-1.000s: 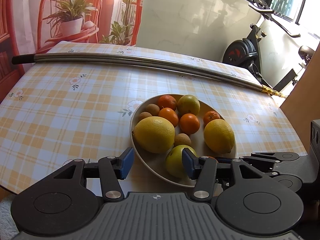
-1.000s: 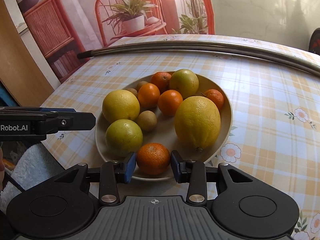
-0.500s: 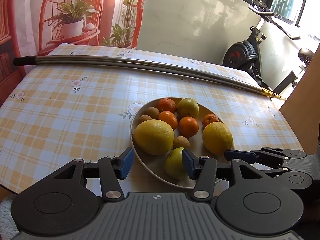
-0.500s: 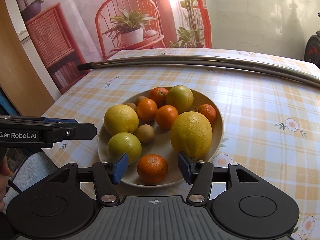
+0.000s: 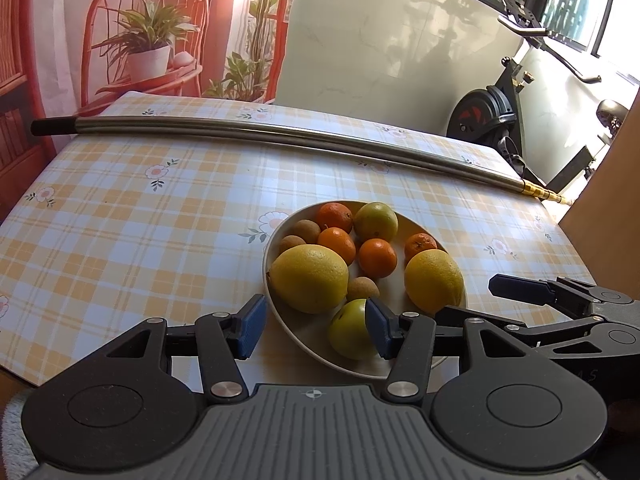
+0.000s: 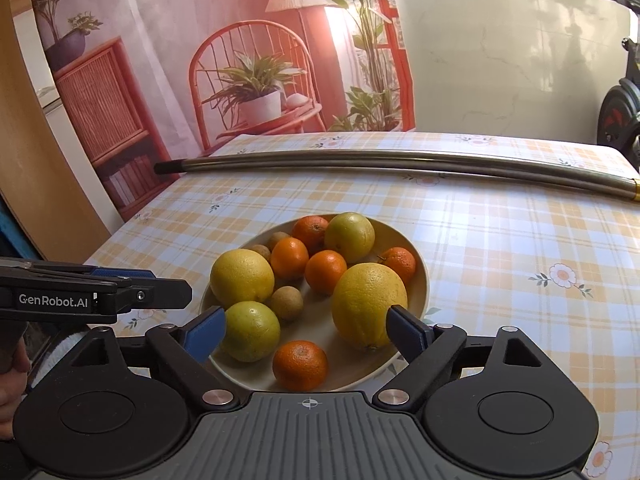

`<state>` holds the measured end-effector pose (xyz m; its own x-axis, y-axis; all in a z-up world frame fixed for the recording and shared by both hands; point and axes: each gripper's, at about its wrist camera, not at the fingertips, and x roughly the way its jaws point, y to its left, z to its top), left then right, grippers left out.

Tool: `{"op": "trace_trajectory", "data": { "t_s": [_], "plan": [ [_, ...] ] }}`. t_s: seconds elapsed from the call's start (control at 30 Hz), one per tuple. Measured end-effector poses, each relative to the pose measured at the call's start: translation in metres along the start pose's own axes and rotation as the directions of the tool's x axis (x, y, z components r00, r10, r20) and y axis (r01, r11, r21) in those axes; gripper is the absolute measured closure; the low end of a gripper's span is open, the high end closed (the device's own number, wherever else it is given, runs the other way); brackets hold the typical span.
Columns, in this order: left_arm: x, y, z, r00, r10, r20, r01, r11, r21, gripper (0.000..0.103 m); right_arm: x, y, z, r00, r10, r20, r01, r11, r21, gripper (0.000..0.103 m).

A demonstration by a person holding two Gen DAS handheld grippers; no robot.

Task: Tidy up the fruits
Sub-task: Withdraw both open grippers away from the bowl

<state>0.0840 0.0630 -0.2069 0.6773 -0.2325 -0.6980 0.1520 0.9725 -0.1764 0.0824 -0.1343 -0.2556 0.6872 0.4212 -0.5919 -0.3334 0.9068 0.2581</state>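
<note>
A beige bowl on the checked tablecloth holds two big yellow citrus, two green fruits, several small oranges and a few brown kiwis. My right gripper hovers over the bowl's near rim with its jaws opening wide. A small orange lies loose in the bowl between and below the blue pads, untouched. My left gripper straddles the bowl's left rim, its jaws opening slightly. One pad is in front of a green fruit, and nothing is gripped.
A long metal pole lies across the far side of the table. An exercise bike stands past the far right corner. A wooden panel rises at the left. A printed backdrop hangs behind the table. The right gripper's finger reaches in beside the bowl.
My right gripper let go of the small orange, opened wide and drew back and up. The orange stays in the bowl. The left gripper has kept its place.
</note>
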Motion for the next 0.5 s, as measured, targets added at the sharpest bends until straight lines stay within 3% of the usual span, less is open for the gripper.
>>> {"op": "trace_trajectory", "data": {
  "t_s": [0.17,0.27,0.33,0.5],
  "plan": [
    [0.000,0.001,0.002,1.000,0.006,-0.002,-0.006,1.000,-0.007,0.030,-0.003,-0.006,0.004,1.000,0.000,0.010,0.000,0.999,0.034,0.007],
    [-0.003,0.001,0.004,1.000,0.000,0.005,0.000,1.000,-0.006,0.012,-0.004,-0.010,0.006,1.000,0.004,0.005,-0.004,0.998,0.056,0.006],
    [-0.007,0.000,0.008,1.000,-0.001,0.022,0.001,1.000,0.005,0.009,-0.008,-0.011,0.011,1.000,-0.013,0.013,0.012,0.998,0.062,0.000],
    [-0.023,-0.001,0.023,0.996,-0.013,0.090,0.013,1.000,0.005,0.002,-0.031,-0.020,0.029,0.993,-0.097,0.070,0.088,0.989,0.119,0.000]
  ]
}}
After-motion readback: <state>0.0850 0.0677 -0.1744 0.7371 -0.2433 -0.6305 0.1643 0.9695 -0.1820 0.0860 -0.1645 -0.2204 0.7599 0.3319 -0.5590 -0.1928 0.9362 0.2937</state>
